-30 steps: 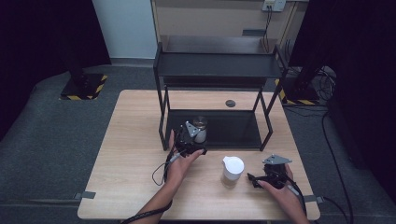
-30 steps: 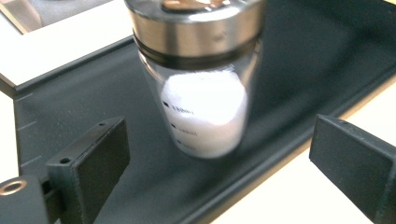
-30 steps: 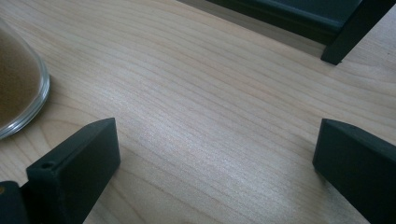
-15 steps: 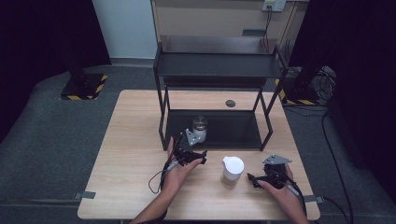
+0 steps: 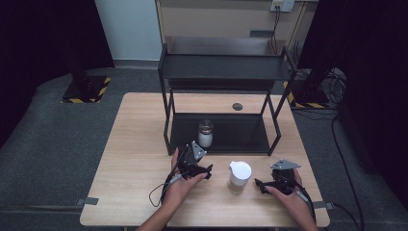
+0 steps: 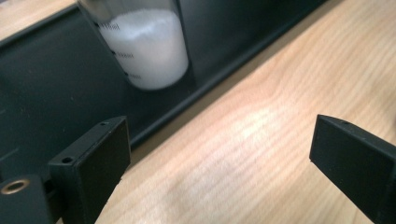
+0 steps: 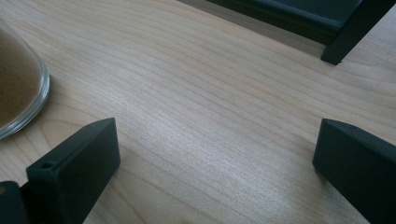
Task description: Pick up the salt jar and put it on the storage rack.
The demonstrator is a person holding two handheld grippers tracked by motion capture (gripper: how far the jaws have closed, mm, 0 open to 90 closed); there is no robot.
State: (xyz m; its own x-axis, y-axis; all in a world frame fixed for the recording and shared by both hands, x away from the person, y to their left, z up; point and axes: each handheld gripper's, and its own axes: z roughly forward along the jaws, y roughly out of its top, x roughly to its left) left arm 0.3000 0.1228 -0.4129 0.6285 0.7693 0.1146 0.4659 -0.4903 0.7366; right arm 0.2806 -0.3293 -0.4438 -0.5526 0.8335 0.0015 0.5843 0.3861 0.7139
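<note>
A glass jar of white powder [image 5: 205, 133] stands on the bottom shelf of the black rack [image 5: 226, 72]; the left gripper view catches its lower part [image 6: 147, 46]. My left gripper [image 5: 202, 169] rests on the table just in front of the rack, open, jaws empty [image 6: 219, 154]. A white-lidded jar with brown contents [image 5: 239, 176] stands on the table between both grippers; its base shows at the edge of the right gripper view [image 7: 18, 93]. My right gripper [image 5: 262, 185] sits to its right, open over bare wood [image 7: 215, 154].
The rack's black leg [image 7: 348, 35] and base rail stand ahead of the right gripper. A small dark disc [image 5: 237, 106] lies on the table behind the rack. The wooden table [image 5: 134, 144] has open room at its left side.
My left gripper let go of the white-powder jar, now standing on the bottom shelf, and drew back toward the front of the table. The right gripper stayed put.
</note>
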